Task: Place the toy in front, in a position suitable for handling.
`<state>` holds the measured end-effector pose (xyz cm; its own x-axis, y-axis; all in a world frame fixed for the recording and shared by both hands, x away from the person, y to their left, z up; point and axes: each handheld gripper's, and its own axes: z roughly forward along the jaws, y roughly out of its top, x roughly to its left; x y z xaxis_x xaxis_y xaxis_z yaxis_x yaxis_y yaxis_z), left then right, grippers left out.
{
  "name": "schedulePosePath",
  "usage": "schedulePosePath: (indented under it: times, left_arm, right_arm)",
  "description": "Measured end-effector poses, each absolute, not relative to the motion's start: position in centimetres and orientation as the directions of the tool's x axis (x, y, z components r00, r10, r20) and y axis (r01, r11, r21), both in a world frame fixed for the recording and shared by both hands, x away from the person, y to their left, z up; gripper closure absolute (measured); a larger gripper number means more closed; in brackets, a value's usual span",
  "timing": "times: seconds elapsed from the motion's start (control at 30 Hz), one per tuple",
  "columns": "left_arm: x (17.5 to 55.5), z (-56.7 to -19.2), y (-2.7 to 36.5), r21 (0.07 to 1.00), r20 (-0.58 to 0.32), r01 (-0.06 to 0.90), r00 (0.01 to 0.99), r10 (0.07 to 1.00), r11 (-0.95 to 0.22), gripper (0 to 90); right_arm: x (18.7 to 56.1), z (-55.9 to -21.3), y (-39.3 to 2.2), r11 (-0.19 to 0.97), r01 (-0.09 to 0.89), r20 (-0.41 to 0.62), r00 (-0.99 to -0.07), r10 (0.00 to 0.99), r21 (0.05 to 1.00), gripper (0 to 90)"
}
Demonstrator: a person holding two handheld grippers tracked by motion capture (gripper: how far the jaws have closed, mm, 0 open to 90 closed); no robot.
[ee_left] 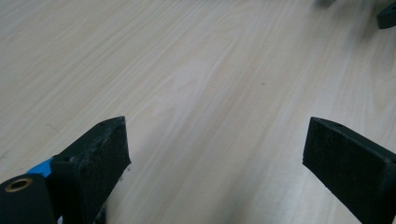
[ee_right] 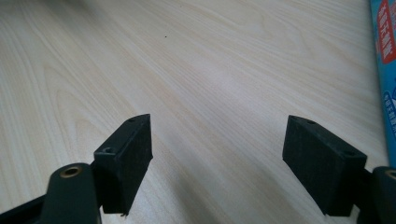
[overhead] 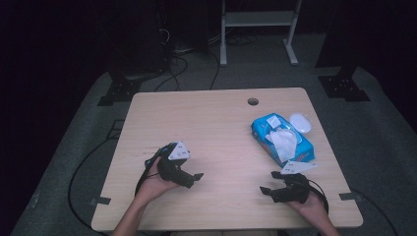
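Note:
My left gripper (overhead: pixel 193 179) rests low over the front left of the wooden table (overhead: pixel 211 128), held in a hand and pointing right. In the left gripper view its black jaws (ee_left: pixel 217 140) stand wide open over bare wood. My right gripper (overhead: pixel 269 183) sits near the front right and points left. Its jaws (ee_right: pixel 217 135) are also open with nothing between them. A blue pack of wet wipes (overhead: pixel 261 132) lies just beyond the right gripper, with a white wipe (overhead: pixel 283 140) sticking out of its top. The pack's edge (ee_right: pixel 385 70) shows in the right gripper view.
A white oval lid (overhead: pixel 301 123) lies beside the pack near the right edge. A round cable hole (overhead: pixel 253 102) sits at the table's far side. A white frame (overhead: pixel 258 19) stands on the floor behind. The other gripper's jaw tip (ee_left: pixel 387 14) shows far off.

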<state>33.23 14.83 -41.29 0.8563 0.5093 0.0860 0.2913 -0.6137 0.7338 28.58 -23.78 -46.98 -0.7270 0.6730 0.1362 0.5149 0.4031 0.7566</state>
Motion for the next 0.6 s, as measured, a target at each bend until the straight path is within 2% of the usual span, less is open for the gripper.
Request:
schedulePosePath:
  times: [0.6]
  left_arm:
    - [37.3,-40.4,19.8,0.674,0.094,0.400,0.787,0.609,-0.621,6.5]
  right_arm:
    - [28.3,-47.0,-23.2,0.436,0.502,0.123,-0.749,0.651,0.747,23.1]
